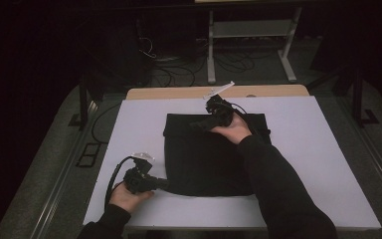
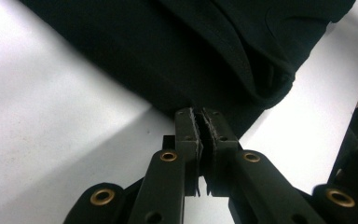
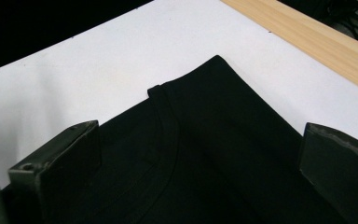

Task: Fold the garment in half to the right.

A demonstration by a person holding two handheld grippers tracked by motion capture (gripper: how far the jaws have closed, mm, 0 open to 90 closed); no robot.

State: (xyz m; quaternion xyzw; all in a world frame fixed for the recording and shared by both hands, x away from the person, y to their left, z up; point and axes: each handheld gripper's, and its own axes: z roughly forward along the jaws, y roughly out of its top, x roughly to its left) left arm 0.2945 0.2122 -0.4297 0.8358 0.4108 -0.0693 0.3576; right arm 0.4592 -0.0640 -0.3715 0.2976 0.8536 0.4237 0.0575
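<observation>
A black folded garment (image 1: 204, 164) lies flat in the middle of the white board (image 1: 308, 149). My left gripper (image 1: 163, 183) lies low at the garment's near-left corner. In the left gripper view its jaws (image 2: 198, 115) are pressed together right at the dark cloth's (image 2: 168, 56) edge, pinching it as far as I can tell. My right gripper (image 1: 195, 125) reaches over the garment's far edge and points left. It is open, its jaws wide apart (image 3: 198, 168) above the far-left corner of the cloth (image 3: 214, 135), holding nothing.
The white board rests on a wooden tabletop whose far strip (image 1: 179, 92) shows behind it (image 3: 307, 42). Beyond the table are floor cables (image 1: 179, 74) and a grey metal stand (image 1: 248, 30). Bare white board lies left and right of the garment.
</observation>
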